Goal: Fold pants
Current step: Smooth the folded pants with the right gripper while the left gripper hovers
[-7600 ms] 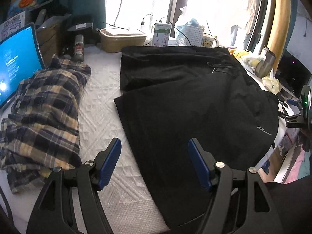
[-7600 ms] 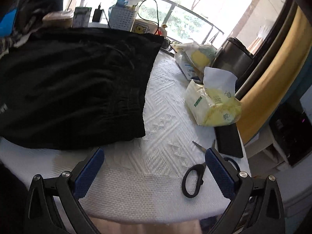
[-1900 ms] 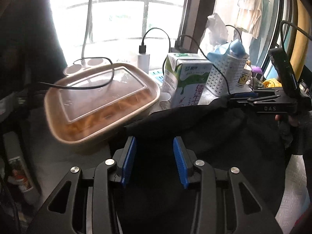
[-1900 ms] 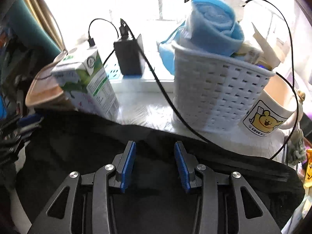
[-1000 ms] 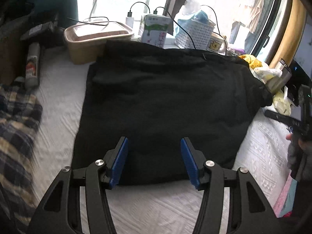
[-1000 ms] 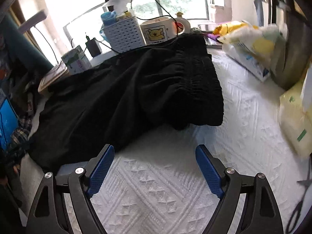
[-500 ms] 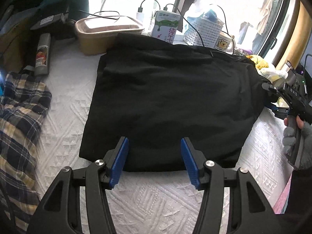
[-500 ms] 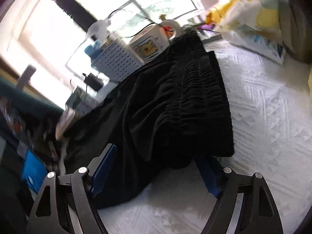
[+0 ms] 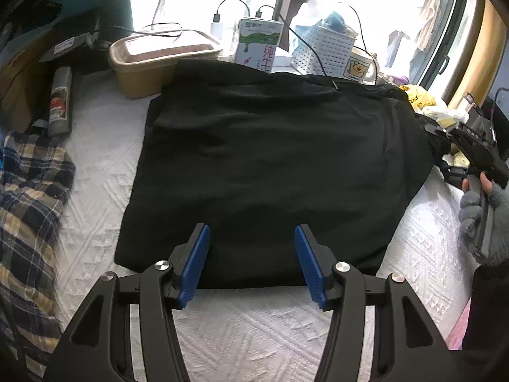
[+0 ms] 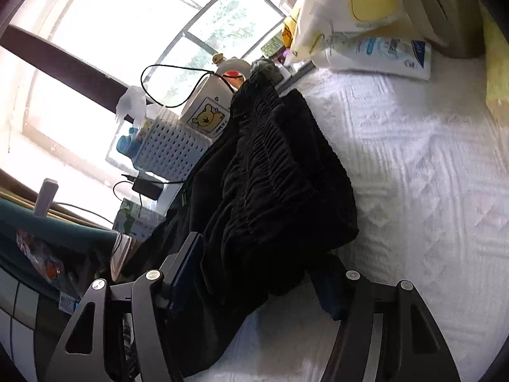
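Left wrist: pants point(image 9: 270, 165) edge (near) unobstructed.

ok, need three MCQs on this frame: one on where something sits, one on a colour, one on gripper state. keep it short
1. Where is the plaid shirt relative to the black pants?
A. On top of them
B. On the left side of them, apart
C. Under them

2. What colour are the pads on the left gripper?
A. Blue
B. Red
C. Green

3. What is the right gripper doing?
A. Shut with nothing in it
B. Open on bare cloth, away from the pants
C. Open, with its fingers on either side of the gathered waistband end

Answers:
1 B: the left wrist view shows bare white table cover between shirt and pants.
2 A: both pads show blue against the black fabric.
3 C: the right wrist view shows the bunched fabric lying between its spread fingers, not clamped.
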Demonstrator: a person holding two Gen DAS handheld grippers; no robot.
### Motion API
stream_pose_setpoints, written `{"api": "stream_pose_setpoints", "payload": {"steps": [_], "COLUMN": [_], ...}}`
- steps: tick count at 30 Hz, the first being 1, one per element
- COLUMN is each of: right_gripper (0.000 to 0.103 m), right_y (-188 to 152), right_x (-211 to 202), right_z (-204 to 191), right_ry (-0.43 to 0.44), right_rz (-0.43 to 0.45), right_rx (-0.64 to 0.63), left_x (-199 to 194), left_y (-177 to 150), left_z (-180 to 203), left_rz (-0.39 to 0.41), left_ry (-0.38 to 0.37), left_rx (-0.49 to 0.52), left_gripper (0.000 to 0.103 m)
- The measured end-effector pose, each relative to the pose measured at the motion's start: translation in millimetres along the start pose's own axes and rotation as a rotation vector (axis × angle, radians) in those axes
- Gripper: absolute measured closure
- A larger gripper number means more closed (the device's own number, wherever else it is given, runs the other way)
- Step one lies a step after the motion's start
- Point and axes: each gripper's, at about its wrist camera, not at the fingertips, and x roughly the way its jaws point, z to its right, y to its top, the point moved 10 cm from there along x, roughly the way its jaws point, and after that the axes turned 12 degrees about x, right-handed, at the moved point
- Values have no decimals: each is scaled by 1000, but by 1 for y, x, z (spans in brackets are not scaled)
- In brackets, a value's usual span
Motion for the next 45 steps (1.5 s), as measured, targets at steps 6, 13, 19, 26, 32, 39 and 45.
{"api": "stream_pose_setpoints", "payload": {"steps": [6, 13, 19, 26, 32, 39, 45], "right_gripper": [87, 88, 85, 19, 17, 21, 62], "right_y": [16, 32, 38, 31, 39, 58, 59], "right_x": [-18, -45, -35, -29, -24, -28, -25], "right_z": [0, 17, 44, 32, 26, 31, 37], "right_ry": [-39, -144, -172, -127, -134, -57, -67], "right_rz": [42, 43, -12, -1, 46, 96, 80], "right_rx": [-114, -253, -193, -186, -165, -69, -54], "left_x": [4, 9, 4, 21, 17, 8, -2], "left_y": [0, -2, 8, 5, -2, -15, -29], "left_z": [-1, -9, -6, -26, -35, -41, -44], "left_rz": [-9, -32, -4, -47, -42, -29, -46], "left_ry": [2, 16, 16, 73, 118, 184, 217], "left_rx": [-4, -6, 16, 21, 42, 64, 41], "left_gripper": [48, 48, 48, 48, 48, 48, 52]}}
